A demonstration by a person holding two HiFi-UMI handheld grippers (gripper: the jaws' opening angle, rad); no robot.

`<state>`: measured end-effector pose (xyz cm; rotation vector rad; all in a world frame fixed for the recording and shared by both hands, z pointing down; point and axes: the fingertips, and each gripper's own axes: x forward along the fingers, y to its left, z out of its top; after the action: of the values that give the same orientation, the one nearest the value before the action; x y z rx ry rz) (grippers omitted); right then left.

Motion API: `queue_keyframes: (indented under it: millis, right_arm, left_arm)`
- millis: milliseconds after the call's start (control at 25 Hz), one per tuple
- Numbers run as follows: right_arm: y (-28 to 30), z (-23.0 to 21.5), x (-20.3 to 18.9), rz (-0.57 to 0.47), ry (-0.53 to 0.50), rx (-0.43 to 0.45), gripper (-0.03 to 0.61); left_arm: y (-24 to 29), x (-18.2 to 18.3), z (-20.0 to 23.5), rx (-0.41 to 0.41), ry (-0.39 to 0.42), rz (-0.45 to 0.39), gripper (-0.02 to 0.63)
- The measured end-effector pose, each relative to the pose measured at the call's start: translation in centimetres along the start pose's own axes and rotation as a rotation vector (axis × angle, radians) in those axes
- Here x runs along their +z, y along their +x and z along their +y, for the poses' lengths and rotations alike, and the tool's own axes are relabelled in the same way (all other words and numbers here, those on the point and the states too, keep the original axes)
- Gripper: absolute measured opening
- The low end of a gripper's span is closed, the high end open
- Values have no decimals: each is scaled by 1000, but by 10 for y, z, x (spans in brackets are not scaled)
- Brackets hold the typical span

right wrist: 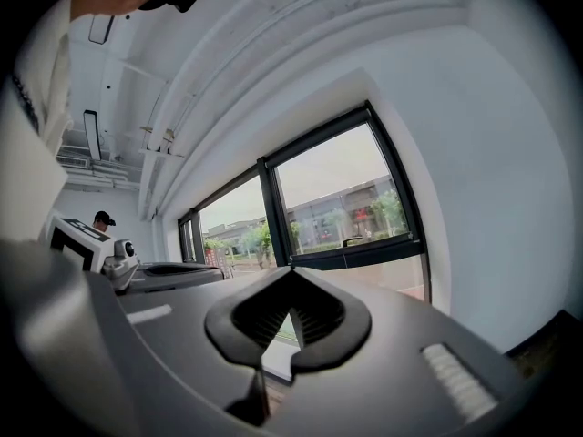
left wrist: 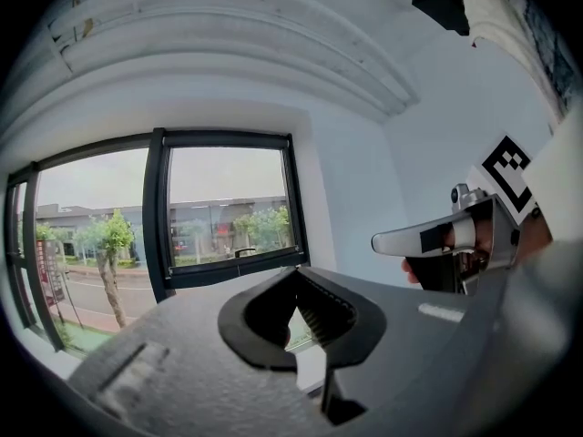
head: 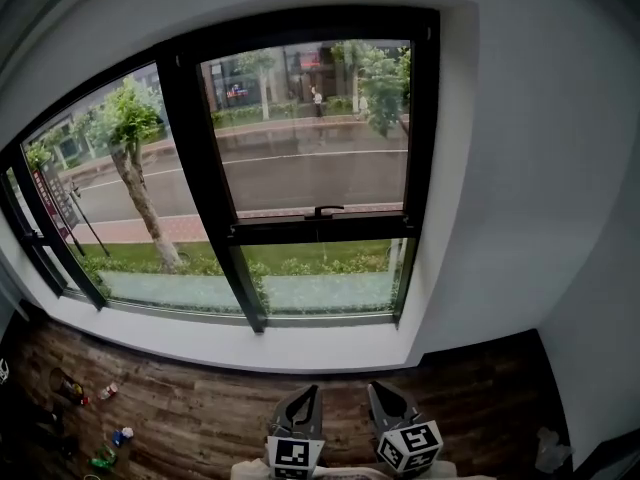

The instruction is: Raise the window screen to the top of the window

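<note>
A black-framed window fills the wall ahead. Across its right pane runs a dark crossbar with a small handle on top. The same bar and handle show in the left gripper view and, further off, the handle in the right gripper view. My left gripper and right gripper sit side by side at the bottom of the head view, well short of the window and pointing towards it. The left gripper is shut with nothing in it. The right gripper is also shut and holds nothing.
A white wall stands to the right of the window, with a white sill below it. Small toys and clutter lie on the wooden floor at the left. A pale object lies at the floor's right corner. A person in a cap stands far off.
</note>
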<state>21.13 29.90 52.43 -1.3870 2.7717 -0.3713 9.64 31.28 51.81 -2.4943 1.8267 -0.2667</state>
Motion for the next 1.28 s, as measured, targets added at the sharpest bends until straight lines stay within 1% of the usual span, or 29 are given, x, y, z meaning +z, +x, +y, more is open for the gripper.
queue_keyframes:
  millis: [80,240,400,520,640,760,840,920,1080,1280]
  right_arm:
    - [14,-5,-1,-1,0,3,6]
    - [50,-25,-2,10,-14,0,5]
    - [113,-44,-7,40,-28,-17,6]
    - [182,-46,-1,46,-33,-24,5]
    - [261,-47,18,46,-47,-19,5]
    - [339,-51,37,45,-68,-17,5]
    - [384,-53,48,43,-72,-22,6]
    - [419,-60,54,48,-73,-33,5]
    - [460,-81,49,77,-56,-66,5]
    - [486,-111,44,101,-34,-103,6]
  left_arm:
    - [13,-6,9,6,8,-13,0]
    - [51,-3,25,-7,-2,-23,0]
    - [104,-13,64,-15,-10,-42,0]
    - [149,-17,111,-40,15,-49,0]
    - [200,-10,167,-59,49,-52,0]
    - [249,-2,227,-61,74,-53,0]
    - [279,-1,264,-62,82,-43,0]
    - [307,-1,291,-63,81,-32,0]
    - [351,-18,320,-67,67,3,0]
    - [389,-28,329,-82,60,28,0]
